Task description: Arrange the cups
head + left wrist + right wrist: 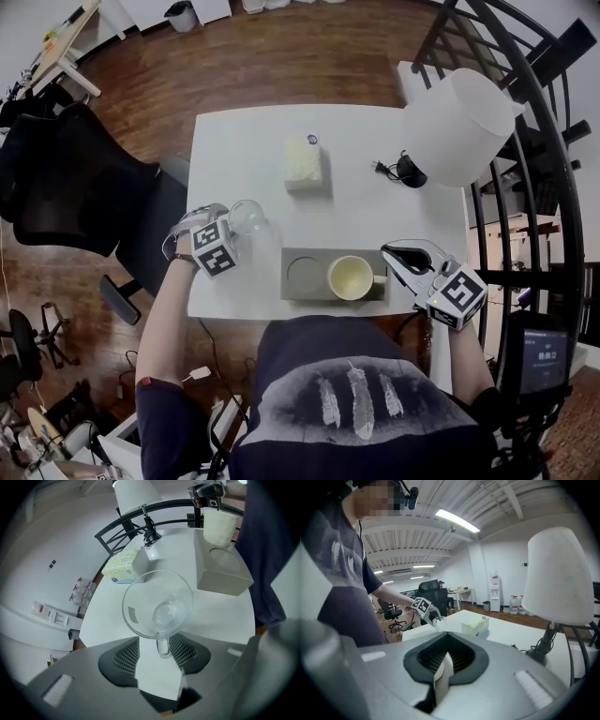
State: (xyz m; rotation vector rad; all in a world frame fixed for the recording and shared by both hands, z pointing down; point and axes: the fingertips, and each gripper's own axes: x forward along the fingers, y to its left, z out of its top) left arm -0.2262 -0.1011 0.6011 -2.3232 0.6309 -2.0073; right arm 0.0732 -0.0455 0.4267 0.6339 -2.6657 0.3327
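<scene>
A clear glass cup (247,217) stands on the white table (244,141) near its left edge. In the left gripper view I look down into the glass cup (157,604). Its handle (162,646) lies between the jaws of my left gripper (161,654), which stand apart with the table showing in the gap; it is open. A cream cup (352,277) sits at the right end of a grey tray (305,291). My right gripper (392,272) is shut on the cream cup's handle (442,670).
A pale tissue box (305,164) lies mid-table. A lamp with a white shade (459,127) stands at the back right, its base and cable (403,171) beside it. A black office chair (84,183) is left of the table, a black railing (525,112) on the right.
</scene>
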